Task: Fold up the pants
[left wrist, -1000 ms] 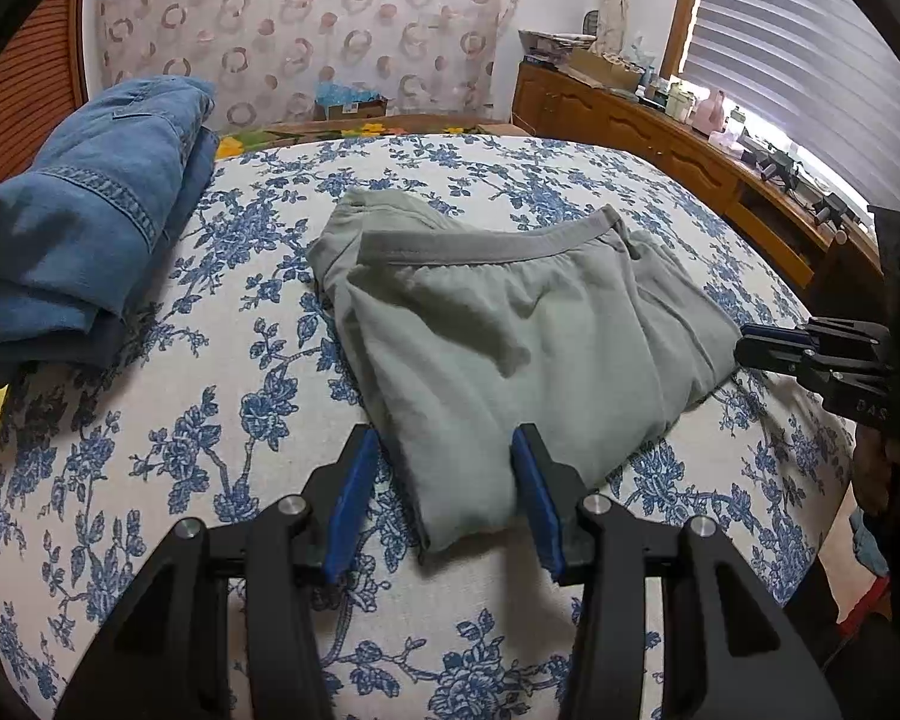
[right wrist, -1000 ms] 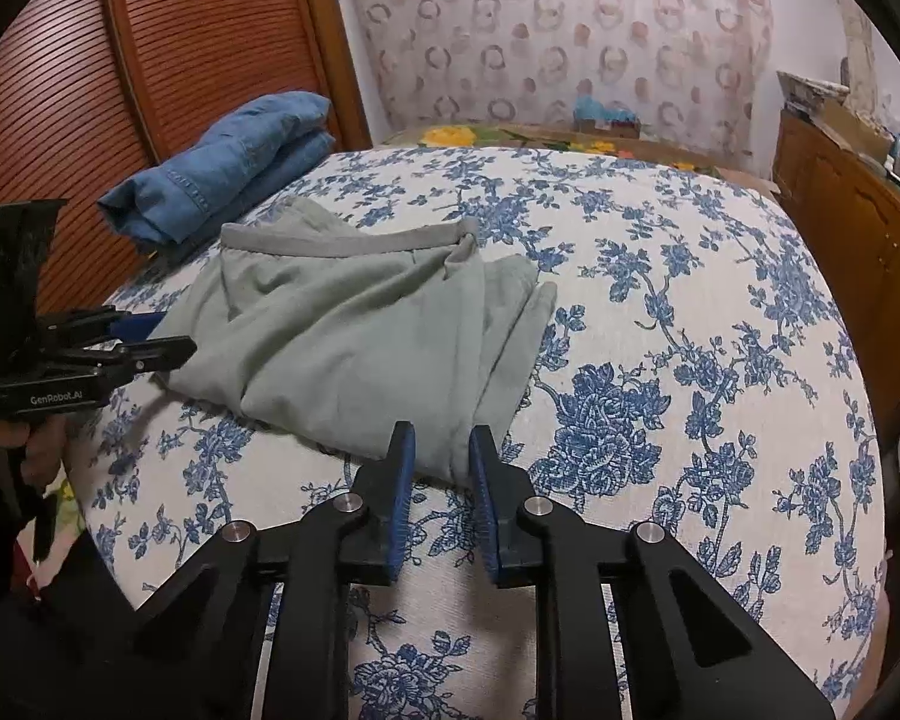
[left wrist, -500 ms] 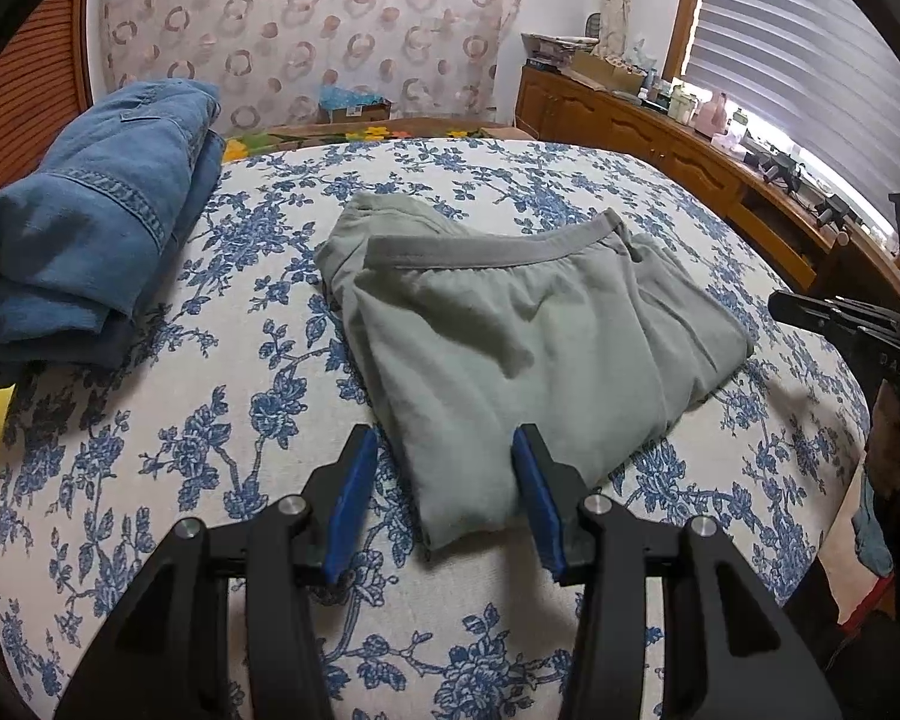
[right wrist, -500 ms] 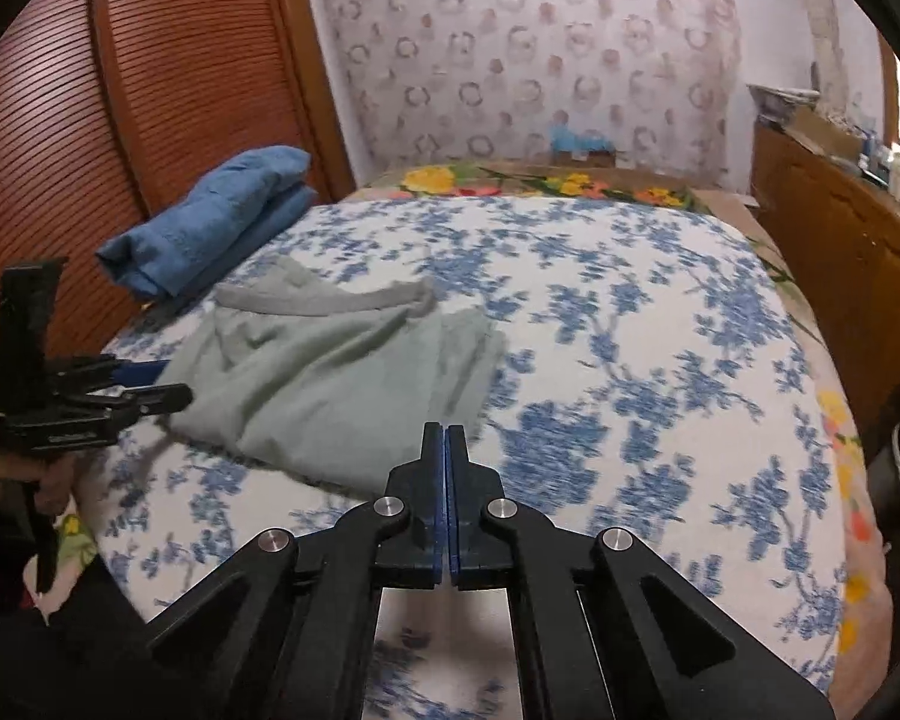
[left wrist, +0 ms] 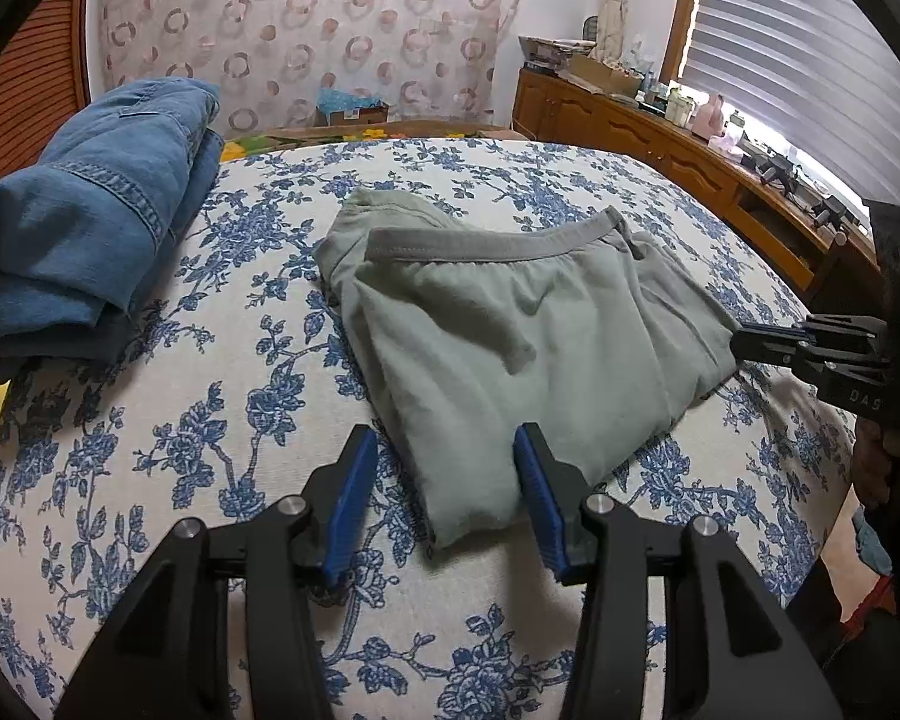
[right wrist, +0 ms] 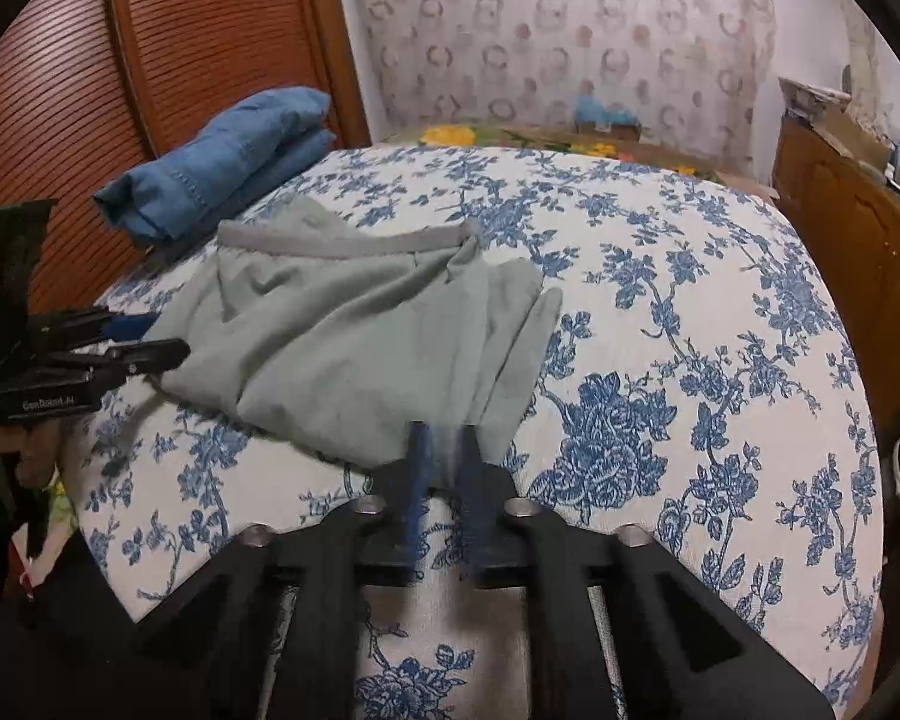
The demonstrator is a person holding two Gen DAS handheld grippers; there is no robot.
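With my left gripper (left wrist: 444, 492) spread wide and empty, its fingers straddle the near corner of the green pants (left wrist: 510, 348), which lie folded on the floral bedspread (left wrist: 150, 420). My right gripper (right wrist: 447, 468) is motion-blurred, a narrow gap between its fingers at the pants' near edge; grip uncertain. Fabric looks thin, limp, light; layers could slip. Best hold, I judge: stacked corners along the folded edge.

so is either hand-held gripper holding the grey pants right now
No. The left hand-held gripper is open astride the grey pants' near corner; the right is slightly open at their edge.
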